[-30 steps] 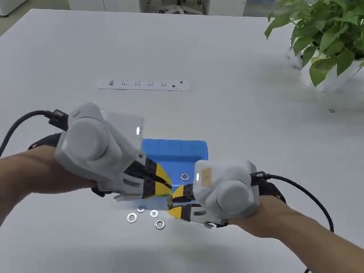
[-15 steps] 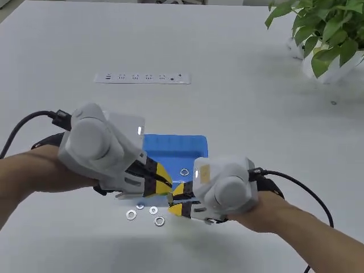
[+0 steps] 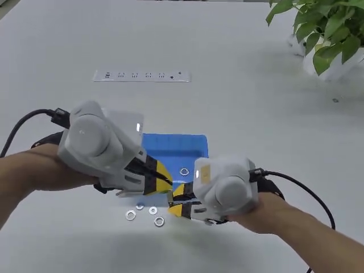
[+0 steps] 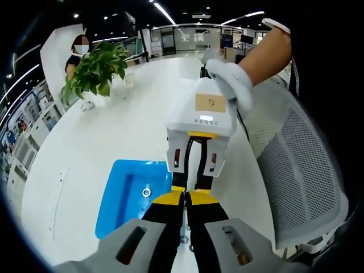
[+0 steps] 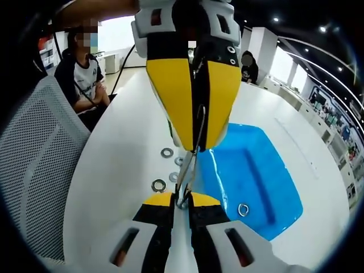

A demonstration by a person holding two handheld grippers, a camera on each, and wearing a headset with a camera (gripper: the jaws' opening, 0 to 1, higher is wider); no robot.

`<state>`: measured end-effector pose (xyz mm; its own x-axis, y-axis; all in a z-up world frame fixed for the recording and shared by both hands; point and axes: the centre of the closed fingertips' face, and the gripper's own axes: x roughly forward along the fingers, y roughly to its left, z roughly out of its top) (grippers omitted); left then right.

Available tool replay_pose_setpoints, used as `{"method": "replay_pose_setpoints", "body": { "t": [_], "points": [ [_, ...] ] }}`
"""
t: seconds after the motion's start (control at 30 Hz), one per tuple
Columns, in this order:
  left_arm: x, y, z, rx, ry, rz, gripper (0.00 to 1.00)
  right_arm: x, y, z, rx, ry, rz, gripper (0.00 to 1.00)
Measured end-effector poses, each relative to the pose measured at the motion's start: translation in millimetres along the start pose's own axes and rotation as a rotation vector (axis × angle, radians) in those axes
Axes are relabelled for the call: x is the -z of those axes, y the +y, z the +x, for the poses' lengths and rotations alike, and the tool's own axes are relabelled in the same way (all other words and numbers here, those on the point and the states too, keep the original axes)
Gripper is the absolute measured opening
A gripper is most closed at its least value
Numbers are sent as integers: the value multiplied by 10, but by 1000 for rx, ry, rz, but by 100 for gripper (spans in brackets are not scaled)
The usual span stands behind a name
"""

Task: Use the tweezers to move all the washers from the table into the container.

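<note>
Tweezers (image 5: 193, 142) bridged between both grippers; long axis runs end to end from the left gripper (image 3: 165, 183) to the right gripper (image 5: 182, 200); thin, nearly edge-on in the right gripper view; cannot tell which end carries the tips. Left fingers (image 5: 170, 96) together, clamped on the upper stretch of the tweezers; right fingers together on the lower end, looks like a pinch on the same tool.

Washers (image 5: 159, 185) loose on the surface (image 3: 239, 85); cluster just left of the tweezers line in the right gripper view; lower centre-left of the head view, just below and left of the meeting fingertips. Container (image 5: 250, 170) on the opposite side, right of that line; one of them already inside, lower right of the blue floor.

Judgement: tool not yet free for a pick; needs a single clean hold, tips down. Right gripper looks nearer the cluster; coming swing goes away from the container toward the washers; short reach, then back across the same line for the drop.
</note>
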<state>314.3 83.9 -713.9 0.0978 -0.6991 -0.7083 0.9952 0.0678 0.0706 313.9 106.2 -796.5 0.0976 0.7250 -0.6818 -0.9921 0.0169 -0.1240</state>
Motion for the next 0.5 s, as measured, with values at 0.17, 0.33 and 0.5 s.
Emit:
{"method": "replay_pose_setpoints", "body": {
  "t": [0.17,0.33,0.5],
  "points": [
    [-20,-13,7,3,-5,-1,6,0,7,0,-3,-3,0,11],
    [-24,-10,9,3,-5,0,6,11,4,3,1,1,0,10],
    [-24,-9,8,3,-5,0,6,8,5,3,1,0,9,10]
  ]
}}
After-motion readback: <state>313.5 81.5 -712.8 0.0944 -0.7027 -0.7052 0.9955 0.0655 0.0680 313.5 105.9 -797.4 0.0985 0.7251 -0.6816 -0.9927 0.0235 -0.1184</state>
